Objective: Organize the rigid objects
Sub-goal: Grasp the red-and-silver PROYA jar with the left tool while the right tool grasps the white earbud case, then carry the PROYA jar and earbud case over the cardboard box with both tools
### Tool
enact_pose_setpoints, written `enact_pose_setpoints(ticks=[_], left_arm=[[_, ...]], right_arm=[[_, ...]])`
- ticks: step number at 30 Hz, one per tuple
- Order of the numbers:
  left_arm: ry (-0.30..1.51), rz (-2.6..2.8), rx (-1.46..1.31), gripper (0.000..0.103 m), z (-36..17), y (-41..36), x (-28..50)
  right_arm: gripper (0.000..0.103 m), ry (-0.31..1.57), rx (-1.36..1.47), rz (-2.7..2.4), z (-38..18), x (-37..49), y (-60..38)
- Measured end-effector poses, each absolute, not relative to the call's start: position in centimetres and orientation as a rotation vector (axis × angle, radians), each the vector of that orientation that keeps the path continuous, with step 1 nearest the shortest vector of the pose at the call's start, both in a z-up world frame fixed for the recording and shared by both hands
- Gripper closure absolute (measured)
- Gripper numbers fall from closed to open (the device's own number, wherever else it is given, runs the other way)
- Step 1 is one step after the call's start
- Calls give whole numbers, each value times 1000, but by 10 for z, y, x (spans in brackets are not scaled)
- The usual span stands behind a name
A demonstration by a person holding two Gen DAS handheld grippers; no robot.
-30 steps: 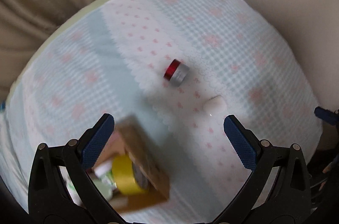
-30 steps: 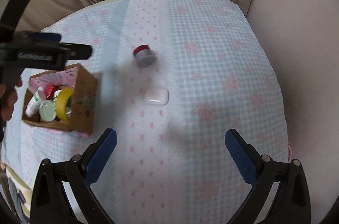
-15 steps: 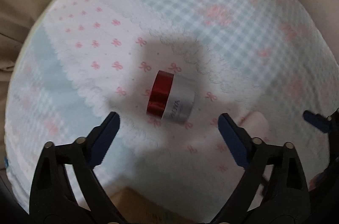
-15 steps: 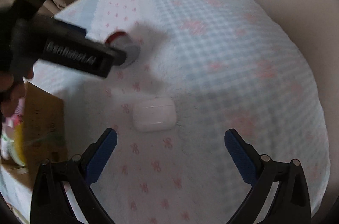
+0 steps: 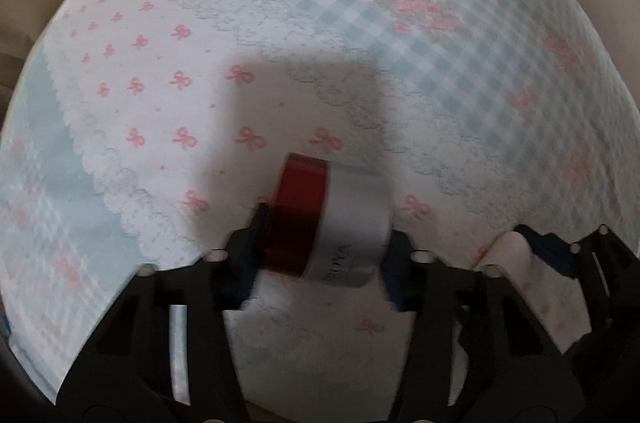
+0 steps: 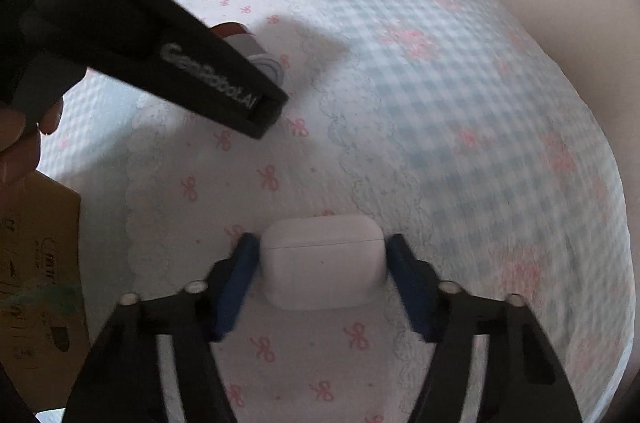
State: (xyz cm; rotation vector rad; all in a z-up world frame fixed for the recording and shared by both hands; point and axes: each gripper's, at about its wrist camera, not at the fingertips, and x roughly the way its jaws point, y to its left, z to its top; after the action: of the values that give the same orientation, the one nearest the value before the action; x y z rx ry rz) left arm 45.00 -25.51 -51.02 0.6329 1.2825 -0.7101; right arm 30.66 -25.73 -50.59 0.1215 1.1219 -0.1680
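Jar with a red lid and silver body lies on its side between the blue pads of the left tool, low in the left wrist view at about 6 o'clock; the pads press against its lid end and its base, so the tool has closed on it. Motion blur softens the contact edges. The jar rests on a counter covered by a cloth printed with pink bows and blue gingham.

In the right wrist view, the white earbud case sits at 6 o'clock between the pads of the right tool, both pads touching its short sides, the tool clamped on it. The case lies flat on the cloth, lid seam toward 12 o'clock.

The left tool's black body crosses this view from 10 o'clock, partly hiding the jar. A cardboard box stands at 8 o'clock at the frame edge, near the case.
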Motion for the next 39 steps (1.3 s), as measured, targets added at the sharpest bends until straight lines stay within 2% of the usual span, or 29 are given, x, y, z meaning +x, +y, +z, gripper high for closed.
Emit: enact_pose_setpoints(ticks=[8, 16, 29, 35, 39], left_arm=[[1289, -694, 593, 62, -502, -242, 448], [1275, -655, 506, 64, -444, -223, 430], [1124, -584, 339, 65, -287, -186, 353], [1055, -528, 225, 65, -223, -140, 301], [1039, -467, 145, 65, -198, -100, 273]], right_arm=[[47, 1137, 170, -158, -500, 310, -265], [47, 1118, 241, -146, -463, 287, -293], [47, 987, 226, -142, -310, 217, -315], [47, 921, 175, -98, -237, 190, -306], [47, 883, 149, -51, -200, 183, -291]])
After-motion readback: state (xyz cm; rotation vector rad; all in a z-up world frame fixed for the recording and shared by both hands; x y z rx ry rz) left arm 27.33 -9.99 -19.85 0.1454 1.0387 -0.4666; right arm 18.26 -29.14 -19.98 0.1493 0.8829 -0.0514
